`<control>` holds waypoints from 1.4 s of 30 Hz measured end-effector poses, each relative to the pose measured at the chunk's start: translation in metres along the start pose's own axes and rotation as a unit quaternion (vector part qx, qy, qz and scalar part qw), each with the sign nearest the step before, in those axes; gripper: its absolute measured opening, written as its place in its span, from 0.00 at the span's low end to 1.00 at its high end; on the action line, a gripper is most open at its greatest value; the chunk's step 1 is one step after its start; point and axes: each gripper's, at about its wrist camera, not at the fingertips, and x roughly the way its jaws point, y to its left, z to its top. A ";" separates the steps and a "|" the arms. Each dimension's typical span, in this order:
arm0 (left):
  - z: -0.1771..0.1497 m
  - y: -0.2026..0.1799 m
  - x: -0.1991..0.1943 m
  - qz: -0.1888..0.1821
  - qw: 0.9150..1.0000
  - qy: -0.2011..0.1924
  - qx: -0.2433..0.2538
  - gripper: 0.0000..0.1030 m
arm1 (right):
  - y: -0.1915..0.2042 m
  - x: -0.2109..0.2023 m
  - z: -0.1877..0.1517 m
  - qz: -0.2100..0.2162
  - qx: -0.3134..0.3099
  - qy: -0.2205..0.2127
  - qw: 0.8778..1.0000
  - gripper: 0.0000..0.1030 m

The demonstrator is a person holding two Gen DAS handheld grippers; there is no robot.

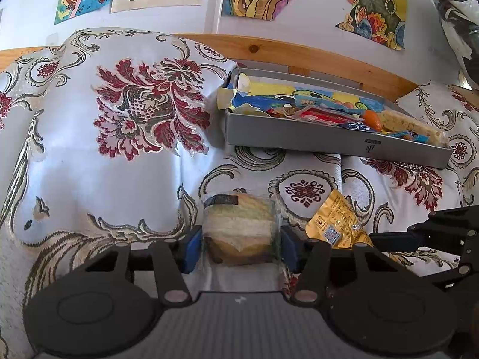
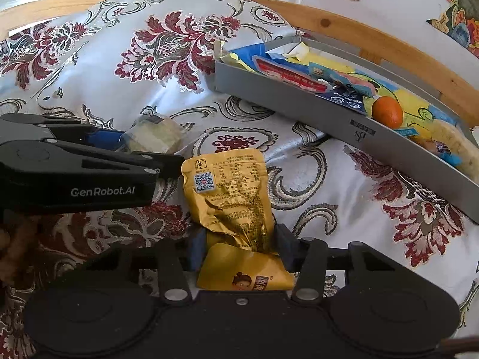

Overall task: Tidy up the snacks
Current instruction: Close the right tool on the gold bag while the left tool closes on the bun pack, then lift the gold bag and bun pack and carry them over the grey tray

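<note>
1. The left gripper (image 1: 241,246) has its blue pads set against both sides of a clear-wrapped sandwich (image 1: 241,233); the jaws look clamped on it, with the sandwich low over the patterned bedspread (image 1: 119,179)
2. The right gripper (image 2: 241,249) is pinched across the crumpled waist of a yellow snack packet (image 2: 230,191). The packet's long axis runs straight away from the jaws, with its printed end toward the far side and its short tail tucked back near the gripper body
3. The grey tray (image 2: 344,119) already holds snack wrappers and a small orange fruit (image 2: 387,111). It lies far and to the right of both grippers, resting on the bedspread with its long side slanting from far-left to near-right
4. The relation that matters: from the right gripper the tray's near wall is close, ahead and to the right, while the left gripper sits further left, so its sandwich has more ground to cross
5. My judgement is that the right hand is better placed to deliver first; the packet must clear the tray wall before release, and the left gripper, just beside the packet's far end, is what it could snag on
</note>
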 end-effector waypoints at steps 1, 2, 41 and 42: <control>0.000 0.000 0.000 0.000 1.000 0.000 0.000 0.56 | 0.001 0.000 -0.001 -0.002 0.000 -0.002 1.000 0.49; 0.000 0.000 0.000 0.000 1.000 0.000 -0.001 0.56 | 0.000 0.000 -0.001 -0.002 0.001 -0.004 1.000 0.49; 0.022 -0.023 -0.068 0.022 0.996 -0.052 -0.073 0.52 | -0.020 -0.064 0.009 -0.048 0.040 -0.083 0.995 0.45; 0.026 -0.027 -0.071 0.020 0.996 -0.055 -0.070 0.52 | -0.024 -0.070 0.011 -0.052 0.045 -0.091 0.994 0.45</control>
